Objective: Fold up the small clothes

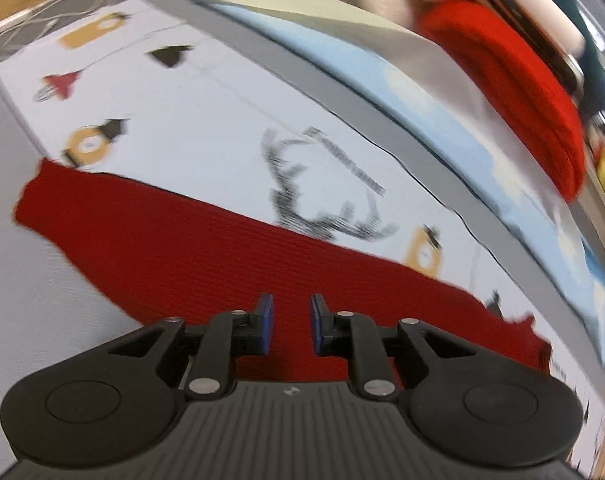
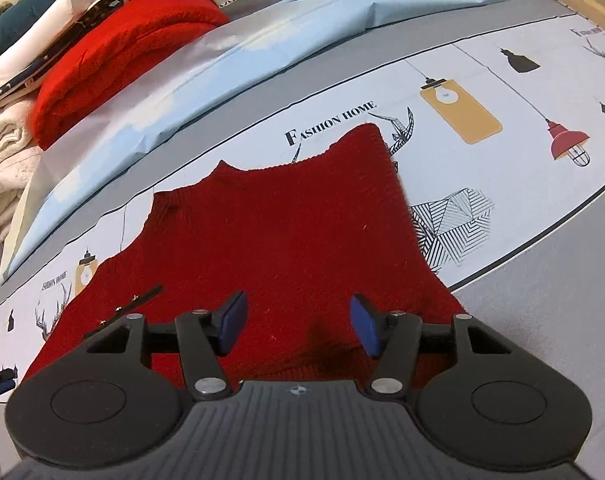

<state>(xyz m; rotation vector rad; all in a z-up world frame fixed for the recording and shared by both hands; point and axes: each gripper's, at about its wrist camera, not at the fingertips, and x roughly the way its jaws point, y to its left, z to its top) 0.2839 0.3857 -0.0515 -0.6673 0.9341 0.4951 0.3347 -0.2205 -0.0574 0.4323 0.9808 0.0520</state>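
Note:
A dark red knitted garment [image 2: 282,232] lies flat on the printed bed sheet [image 2: 482,80], its neck edge toward the far side. My right gripper [image 2: 298,324] hovers over the garment's near part, jaws wide open, with nothing between the blue pads [image 2: 232,326]. In the left wrist view the same red garment [image 1: 182,248] stretches across the sheet [image 1: 182,100] as a long band. My left gripper [image 1: 291,320] hangs above it with only a narrow gap between its pads [image 1: 266,324], and no cloth is pinched there.
A light blue pillow [image 2: 262,40] runs along the far side of the bed. Behind it is a stack of folded clothes: a bright red sweater [image 2: 114,52], cream fabric [image 2: 2,152] and a white and dark piece [image 2: 62,12]. Grey bedding [image 2: 542,320] lies near right.

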